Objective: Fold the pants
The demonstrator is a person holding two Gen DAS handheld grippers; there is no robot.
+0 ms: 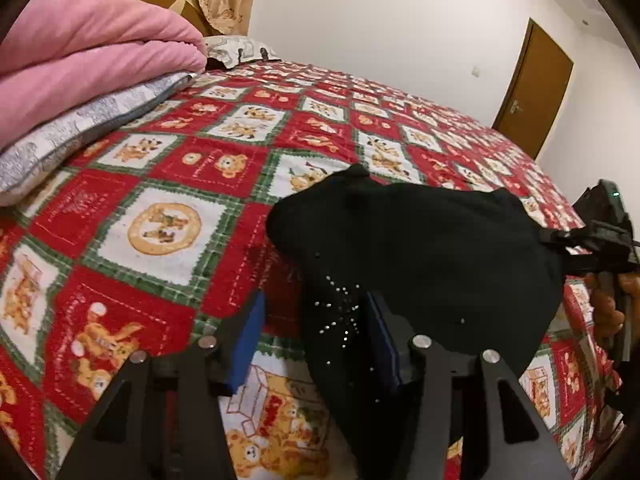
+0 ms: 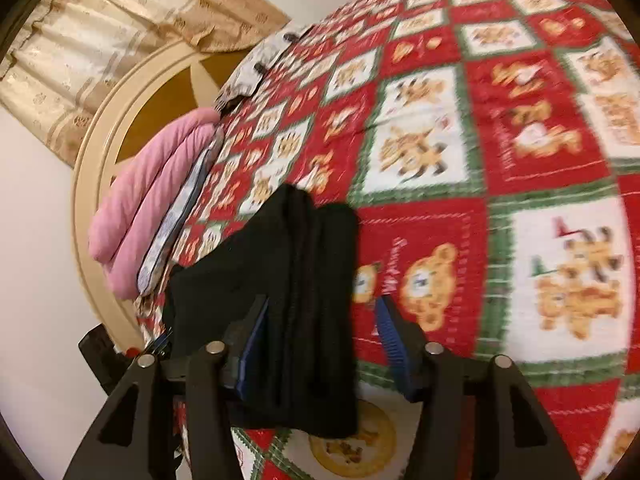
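A: Where are the black pants (image 1: pixel 420 248)?

B: Bunched on the teddy-bear quilt (image 1: pixel 168 184), near its edge, probably set down to be squared up.

A: Are they gripped?

B: No. The left gripper (image 1: pixel 314 340) stands spread with the rhinestone-studded cloth lying between its pads, unpinched. The right gripper (image 2: pixel 320 340) is likewise spread around a folded edge.

A: And behind?

B: A pink blanket (image 1: pixel 92 52) on a grey pillow (image 1: pixel 80 132), well apart, leaving room.
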